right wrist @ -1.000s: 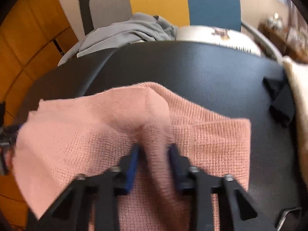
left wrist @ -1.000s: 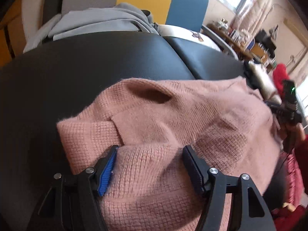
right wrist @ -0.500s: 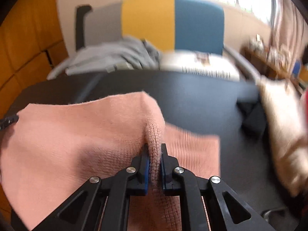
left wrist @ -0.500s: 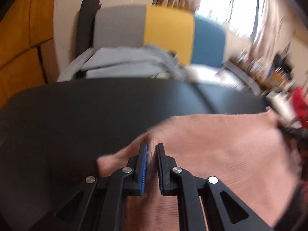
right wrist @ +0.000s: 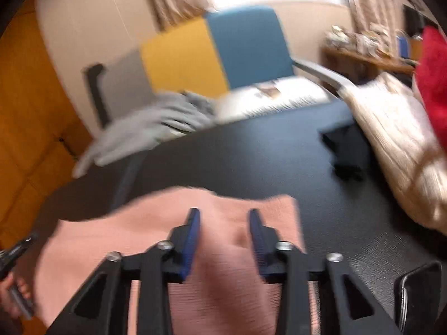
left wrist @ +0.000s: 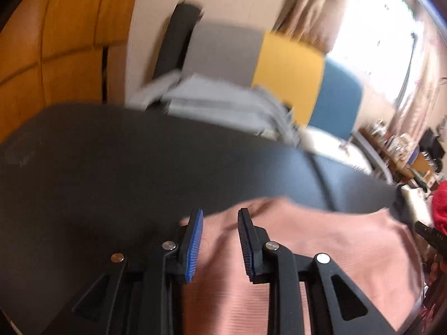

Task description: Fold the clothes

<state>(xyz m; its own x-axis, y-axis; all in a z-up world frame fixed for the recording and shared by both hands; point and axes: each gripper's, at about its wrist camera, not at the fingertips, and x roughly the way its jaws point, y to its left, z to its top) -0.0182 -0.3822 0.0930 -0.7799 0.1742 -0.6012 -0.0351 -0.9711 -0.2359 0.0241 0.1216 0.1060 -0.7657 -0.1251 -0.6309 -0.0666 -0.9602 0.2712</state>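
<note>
Between both pairs of tongs, and just beneath them, lies the pink knitted sweater point(left wrist: 293, 251), spread flat on the black table point(left wrist: 111, 167) with its long axis running from one hand across to the other. Near the sweater's left end, left gripper point(left wrist: 220, 224), jaws parted and opening, blue-ribbed pads point(left wrist: 192, 245) standing clear of the knit on either side of a low ridge of cloth; no pinch showing, though motion blur leaves the contact at the tips hard to tell. Toward the opposite end, close to the sweater's right edge, right gripper point(right wrist: 223, 220), jaws likewise opening, a soft hump of pink knit rising between them without being pressed. Both sets of tongs angled downward and forward, toward the far table edge and the grey, yellow and blue chair point(right wrist: 223, 53) draped with a grey garment point(right wrist: 151, 128). Each hand about equally near its own end, so neither better placed alone. Off to the right on the table, well apart from the sweater, a cream knitted garment point(right wrist: 396, 150) and a small black item point(right wrist: 346, 145). Judged from the lie of the cloth: one fold apparently laid down and being let go, so the coming regrip likely turning on the sweater's two short ends, one per hand, with the fold line crossing the long axis.
</note>
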